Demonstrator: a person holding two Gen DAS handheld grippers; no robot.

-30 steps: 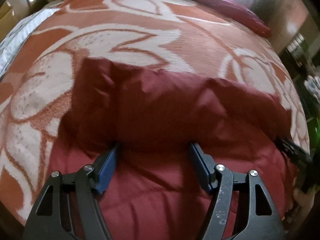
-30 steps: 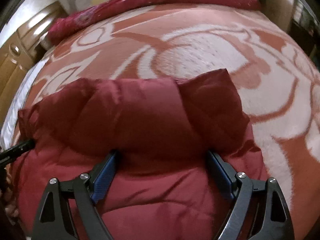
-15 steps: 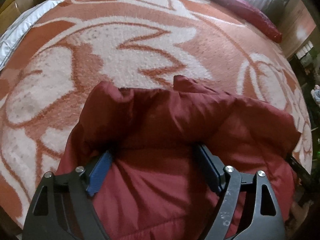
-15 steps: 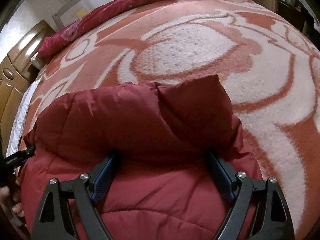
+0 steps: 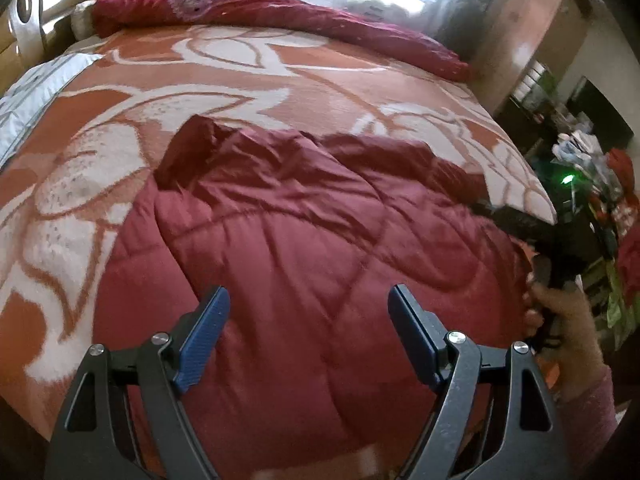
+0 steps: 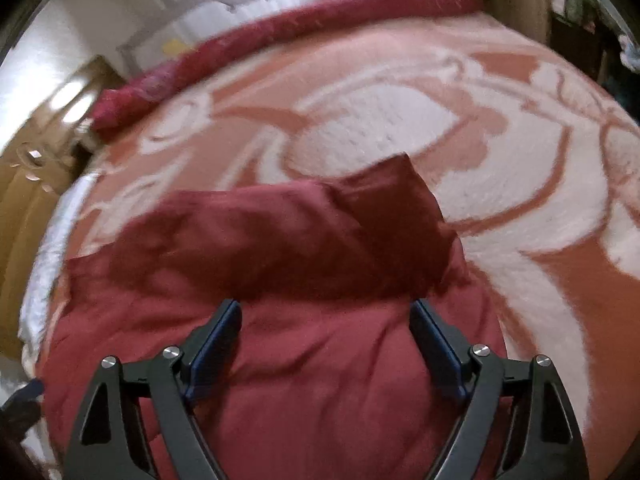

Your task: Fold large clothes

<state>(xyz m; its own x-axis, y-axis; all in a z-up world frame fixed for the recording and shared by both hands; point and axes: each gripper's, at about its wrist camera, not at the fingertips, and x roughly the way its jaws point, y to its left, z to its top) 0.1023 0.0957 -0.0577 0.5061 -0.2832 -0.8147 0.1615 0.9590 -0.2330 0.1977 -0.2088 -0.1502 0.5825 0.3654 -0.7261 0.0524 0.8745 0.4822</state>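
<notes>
A dark red quilted jacket [image 5: 304,240] lies on the bed, folded over on itself, with a loose flap [image 5: 192,148] at its far left. My left gripper [image 5: 308,316] is open and empty, held above the near part of the jacket. In the right wrist view the same jacket [image 6: 280,344] has a folded top layer [image 6: 304,236] lying across it. My right gripper [image 6: 324,328] is open, its blue pads [image 6: 216,340] spread wide just behind the edge of that fold. The right gripper and the hand on it [image 5: 560,304] show at the jacket's right edge in the left wrist view.
The bed is covered by an orange and white patterned blanket [image 5: 224,76]. A rolled red quilt [image 5: 280,12] lies along the far edge. A wooden headboard [image 6: 28,200] stands at the left. Cluttered furniture [image 5: 592,168] stands beyond the bed's right side.
Both grippers have pulled back from the jacket. The left gripper's pads, earlier tucked under the fold, are now clear of the cloth and the fold lies flat on the jacket.
</notes>
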